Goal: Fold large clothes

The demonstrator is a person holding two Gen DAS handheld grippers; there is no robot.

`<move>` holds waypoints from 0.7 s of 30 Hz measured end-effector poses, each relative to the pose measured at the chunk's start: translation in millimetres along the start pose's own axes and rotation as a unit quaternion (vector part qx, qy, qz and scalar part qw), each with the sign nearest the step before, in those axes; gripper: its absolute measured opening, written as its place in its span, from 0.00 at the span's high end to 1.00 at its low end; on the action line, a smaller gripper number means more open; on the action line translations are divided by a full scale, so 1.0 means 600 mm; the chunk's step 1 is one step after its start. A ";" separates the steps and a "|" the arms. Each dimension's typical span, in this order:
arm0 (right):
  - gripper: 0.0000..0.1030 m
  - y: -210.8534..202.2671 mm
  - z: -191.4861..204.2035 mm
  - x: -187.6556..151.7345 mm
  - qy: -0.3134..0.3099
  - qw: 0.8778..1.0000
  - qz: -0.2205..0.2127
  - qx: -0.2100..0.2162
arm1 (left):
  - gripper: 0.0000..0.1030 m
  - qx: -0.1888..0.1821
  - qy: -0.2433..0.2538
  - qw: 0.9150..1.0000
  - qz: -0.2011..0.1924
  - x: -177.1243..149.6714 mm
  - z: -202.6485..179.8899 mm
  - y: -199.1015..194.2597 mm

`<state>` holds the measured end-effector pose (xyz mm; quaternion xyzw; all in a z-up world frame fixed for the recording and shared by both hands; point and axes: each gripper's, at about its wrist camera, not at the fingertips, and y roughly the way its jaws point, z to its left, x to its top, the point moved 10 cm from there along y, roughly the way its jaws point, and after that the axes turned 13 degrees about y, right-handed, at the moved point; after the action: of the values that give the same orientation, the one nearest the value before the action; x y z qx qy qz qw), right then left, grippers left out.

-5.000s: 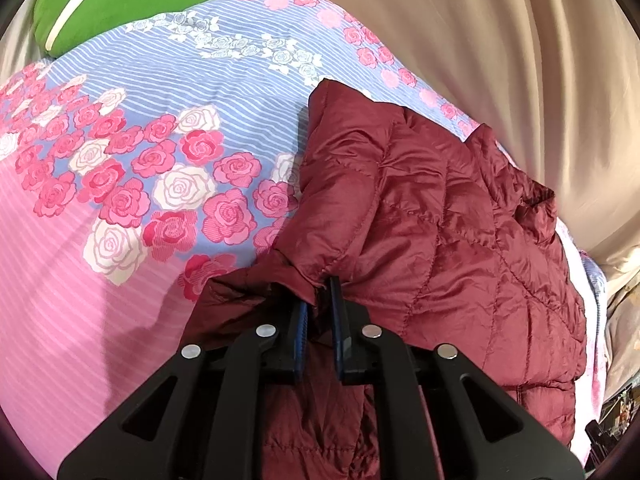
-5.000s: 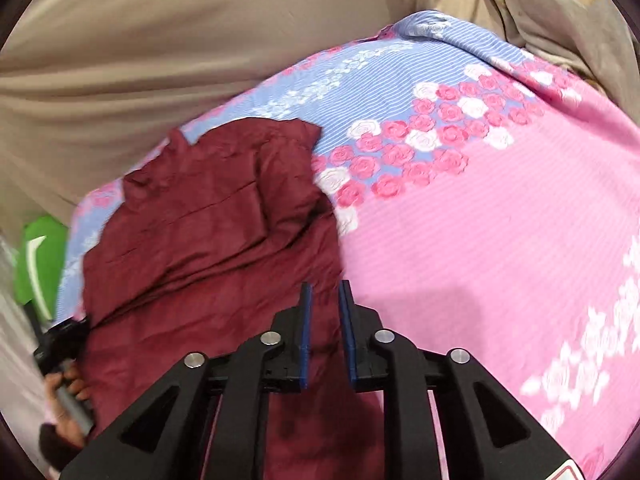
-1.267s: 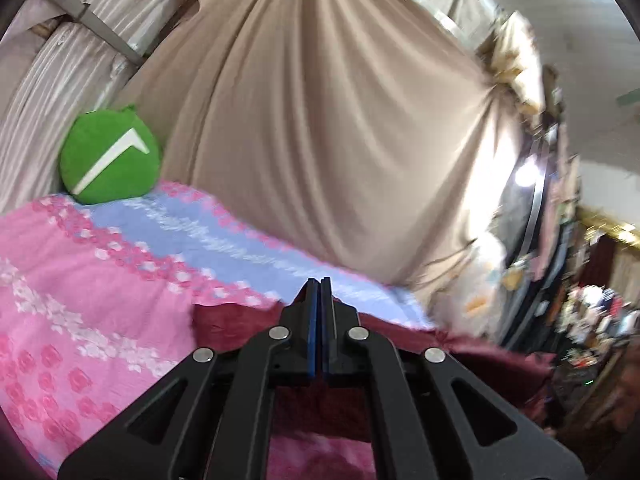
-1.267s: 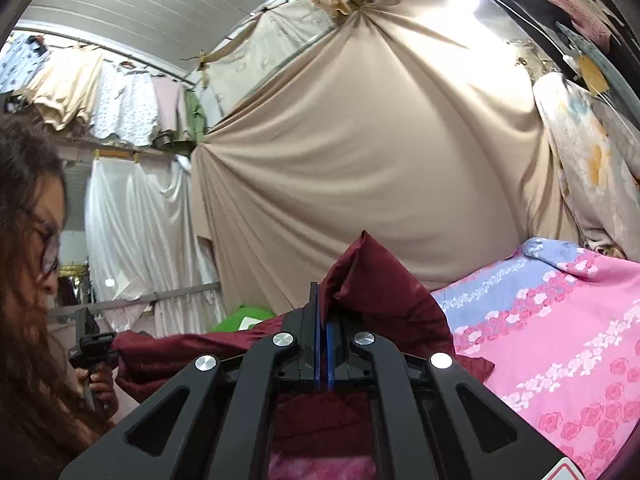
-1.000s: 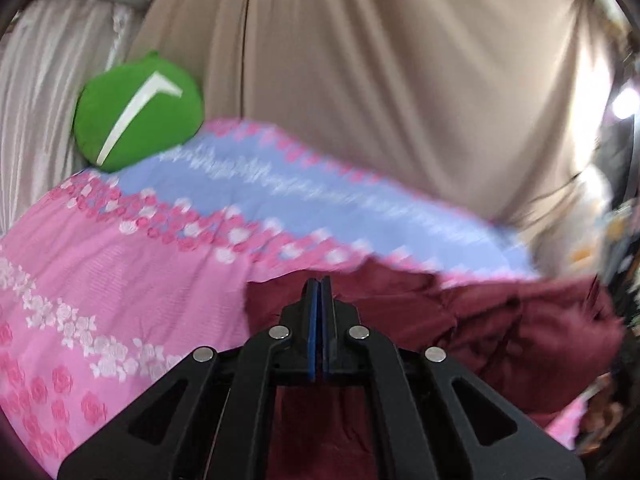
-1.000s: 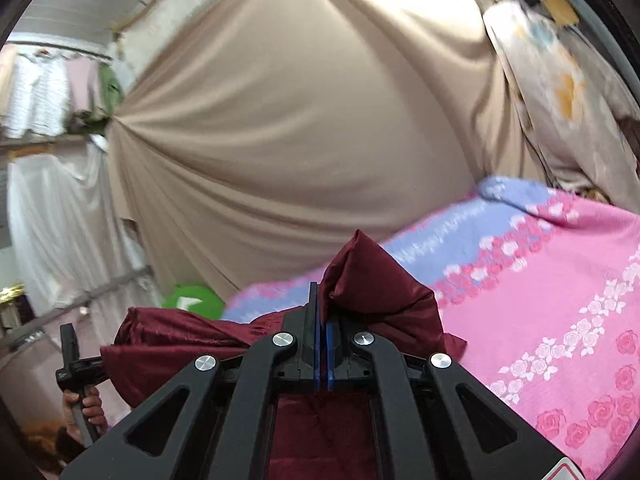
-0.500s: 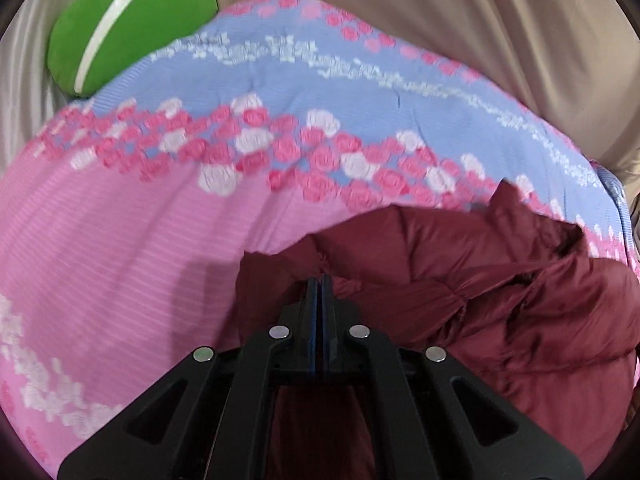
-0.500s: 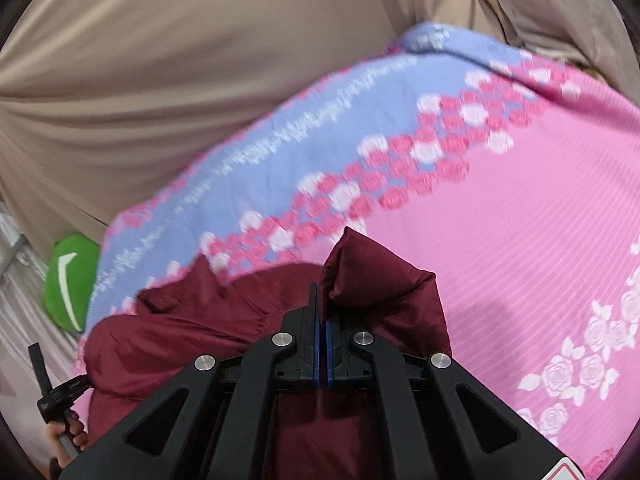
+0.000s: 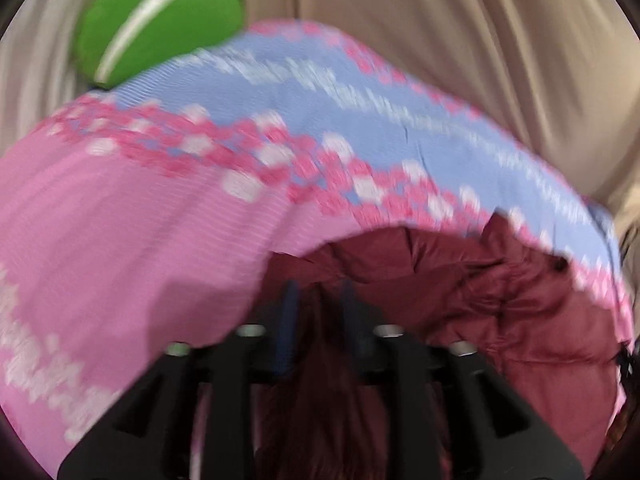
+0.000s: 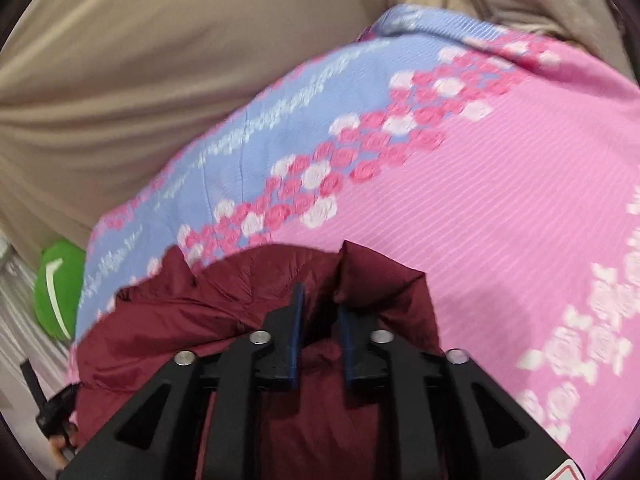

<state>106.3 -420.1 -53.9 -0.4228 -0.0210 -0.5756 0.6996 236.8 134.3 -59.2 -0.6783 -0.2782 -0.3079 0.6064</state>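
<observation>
Both grippers parted over a dark maroon quilted puffer jacket lying on a pink and blue rose-print bedspread.

The left gripper and the right gripper each stand with jaws apart, fabric between the fingers but nothing pinched. The jacket lies bunched along the bedspread's near edge, one peak of cloth standing just beside the right gripper. By its look the shell is thin, smooth nylon over soft padding: probably light, springy and slippery, inclined to puff open after a fold. A stitched hem, cuff or quilting seam should give firmer purchase than a padded panel. A round green cushion sits at the bedspread's far corner, against a beige draped curtain.
</observation>
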 end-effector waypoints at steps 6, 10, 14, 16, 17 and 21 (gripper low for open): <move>0.71 -0.112 0.120 -0.062 -0.131 0.990 -0.026 0.046 | 0.68 -0.067 0.086 0.993 -0.041 0.014 -0.094 -0.138; 0.72 -0.116 0.229 -0.225 -0.226 0.962 0.077 0.130 | 0.67 -0.154 0.200 0.968 -0.009 -0.042 -0.248 -0.167; 0.74 -0.101 0.248 -0.333 -0.302 0.935 0.127 0.137 | 0.66 -0.156 0.248 0.955 0.047 -0.120 -0.307 -0.119; 0.80 -0.087 0.221 -0.346 -0.321 0.932 0.132 0.102 | 0.66 -0.135 0.244 0.958 0.063 -0.144 -0.289 -0.090; 0.81 -0.083 0.200 -0.340 -0.321 0.935 0.128 0.083 | 0.67 -0.129 0.237 0.961 0.062 -0.149 -0.275 -0.084; 0.85 -0.081 0.085 -0.264 -0.247 0.962 0.112 0.021 | 0.70 -0.095 0.209 0.971 0.062 -0.152 -0.209 -0.072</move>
<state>36.5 -263.1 -75.4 -0.5367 -0.1580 -0.3701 0.7416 134.8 14.1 -90.6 -0.6692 -0.0717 -0.4298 0.6020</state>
